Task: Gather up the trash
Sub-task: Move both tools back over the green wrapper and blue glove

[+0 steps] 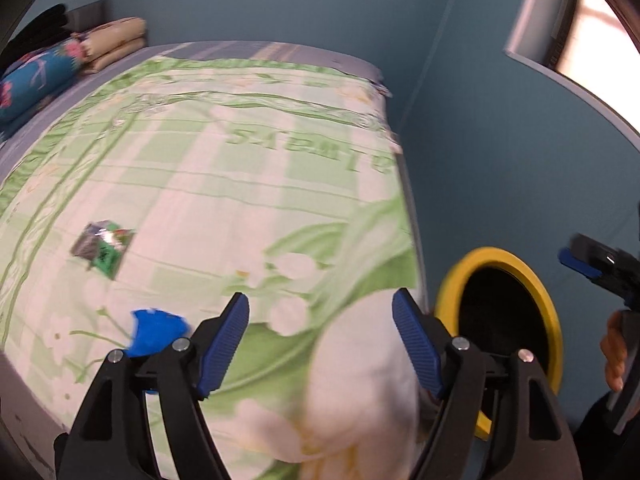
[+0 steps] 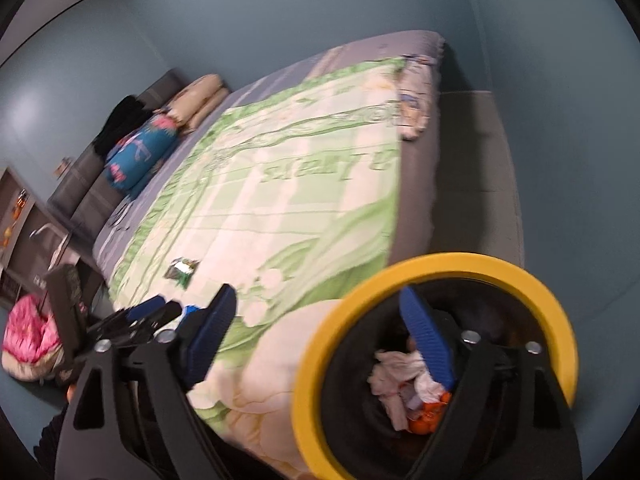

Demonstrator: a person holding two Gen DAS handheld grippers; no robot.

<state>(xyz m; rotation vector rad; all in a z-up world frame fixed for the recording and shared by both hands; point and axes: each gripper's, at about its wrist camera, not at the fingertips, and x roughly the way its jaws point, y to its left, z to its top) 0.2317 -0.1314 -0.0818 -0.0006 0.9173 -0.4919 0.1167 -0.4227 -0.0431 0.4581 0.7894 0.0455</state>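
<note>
On the green and white quilt [image 1: 240,200] lies a green snack wrapper [image 1: 103,249], also in the right wrist view [image 2: 182,268]. A crumpled blue scrap [image 1: 158,330] rests near the quilt's front edge, just left of my left gripper [image 1: 320,320], which is open and holds nothing. A black bin with a yellow rim [image 1: 500,256] stands at the bed's corner. My right gripper [image 2: 320,320] is open over the bin's rim [image 2: 440,264], one finger [image 2: 426,340] inside the mouth. White tissues [image 2: 396,376] and an orange piece [image 2: 428,424] lie in the bin.
Pillows [image 1: 36,76] and a folded blanket [image 1: 116,40] lie at the head of the bed. A pink bundle [image 2: 28,336] sits on the floor by a shelf [image 2: 20,216]. Blue walls close in behind and to the right, with a window [image 1: 580,24].
</note>
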